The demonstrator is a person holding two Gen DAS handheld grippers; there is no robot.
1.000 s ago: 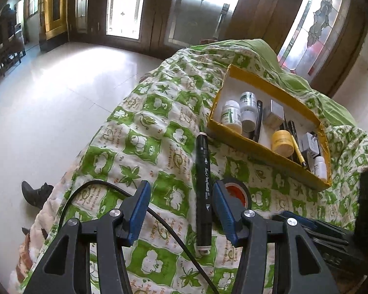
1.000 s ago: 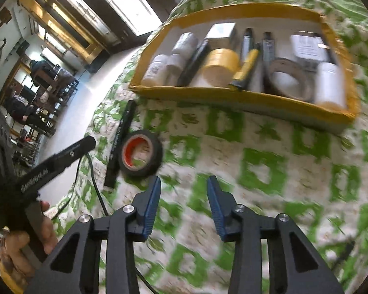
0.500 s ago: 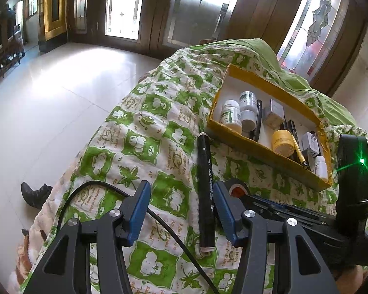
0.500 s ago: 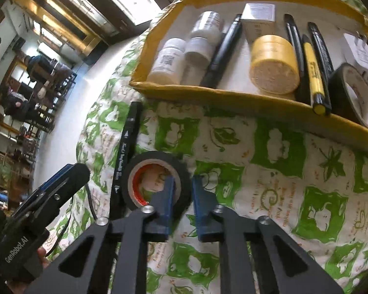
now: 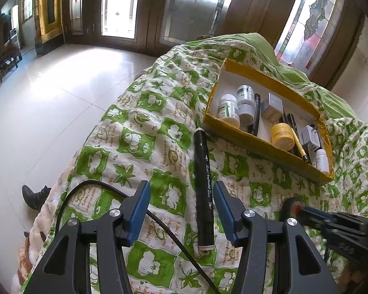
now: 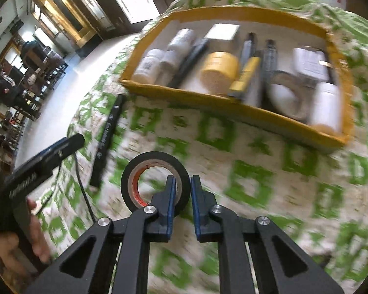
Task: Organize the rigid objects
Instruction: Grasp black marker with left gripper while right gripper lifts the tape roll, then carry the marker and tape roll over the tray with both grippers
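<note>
The right gripper (image 6: 183, 186) is seen clamped on the wall of a black tape roll (image 6: 144, 169) — one pad inside the ring, the other outside — at the lower centre of the right wrist view. The roll is held tilted, its reddish core facing left. The frame is blurred, so whether the roll is clear of the quilt (image 6: 269, 176) cannot be told.

The left gripper (image 5: 181, 208) is held with its jaws about half open at the bottom of the left wrist view, nothing pressed by the pads. A black marker (image 5: 203, 183) is seen lying on the quilt between the fingers, nearer the right one, pointing toward the yellow tray (image 5: 262, 142) at upper right. A cable (image 5: 90, 186) is draped across the quilt at lower left.

In the tray, bottles, pens, a yellow jar (image 5: 282, 137) and a second tape roll (image 6: 287, 98) are laid side by side.
</note>
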